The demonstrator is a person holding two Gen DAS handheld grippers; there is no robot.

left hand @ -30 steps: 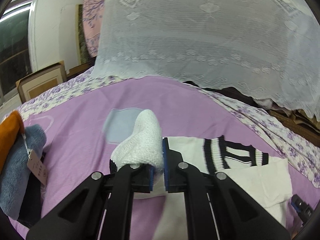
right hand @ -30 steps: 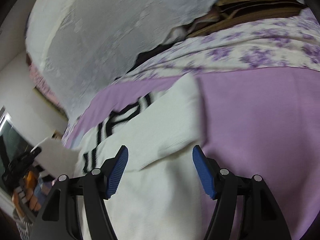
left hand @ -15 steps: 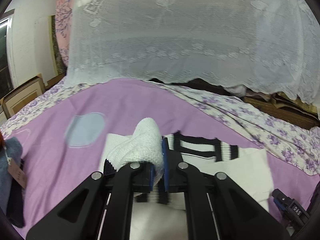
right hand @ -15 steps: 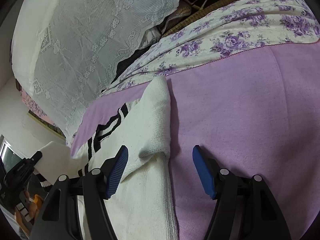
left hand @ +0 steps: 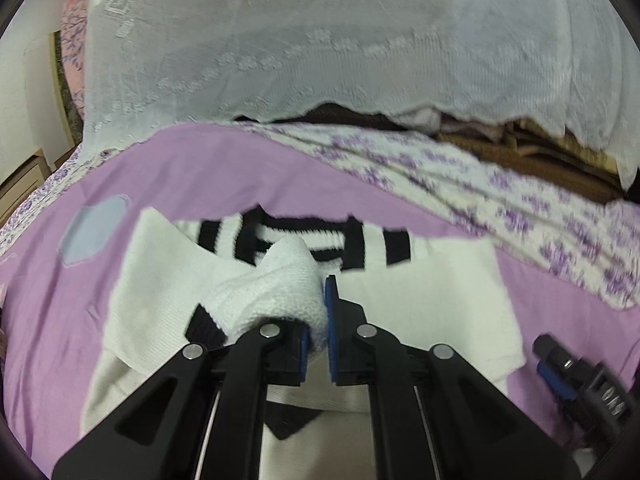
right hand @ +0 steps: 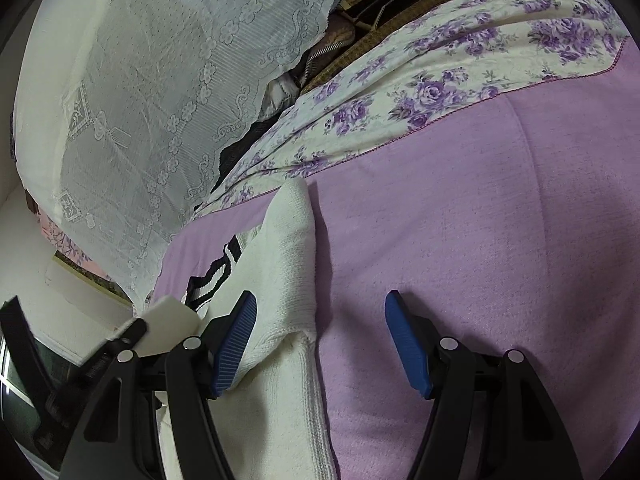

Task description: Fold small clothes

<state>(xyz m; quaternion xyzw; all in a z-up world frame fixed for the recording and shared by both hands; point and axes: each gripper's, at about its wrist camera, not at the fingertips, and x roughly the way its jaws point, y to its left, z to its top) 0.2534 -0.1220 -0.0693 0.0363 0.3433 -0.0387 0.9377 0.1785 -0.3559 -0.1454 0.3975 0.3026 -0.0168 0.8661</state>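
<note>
We see a bed under a purple sheet point(left hand: 208, 176), with a floral-print cover point(left hand: 440, 168) along its far edge and a white lace curtain point(left hand: 320, 40) hanging behind it; dark brown bedding or boards show below the curtain hem, too blurred to identify. The task's thing, a small white knit sweater point(left hand: 420, 304) with black-striped collar and trim, lies flat near the middle of the sheet. We judge the step in hand to be the sleeve fold: our left gripper point(left hand: 316, 344) is clamped tight on the white cuff point(left hand: 288, 280) of one sleeve, black cuff band showing just beside the pads, and holds it lifted over the sweater's body, below the collar. Our right gripper point(right hand: 320, 344) stands wide with nothing between the blue pads; its left pad is at the edge of the other sleeve point(right hand: 288, 256), which already lies folded along the body's side, though we cannot tell whether pad and knit touch. In our judgement the next move calls for laying the held cuff flat across the chest and letting go without dragging the body, then taking the hem to fold the garment in half. Little stands in the way: a pale blue patch point(left hand: 94, 230) on the sheet lies well apart to the left, and the sheet to the right is bare. The main risk, as we judge it, is the loose knit bunching at the cuff or clinging to the pads on release.
</note>
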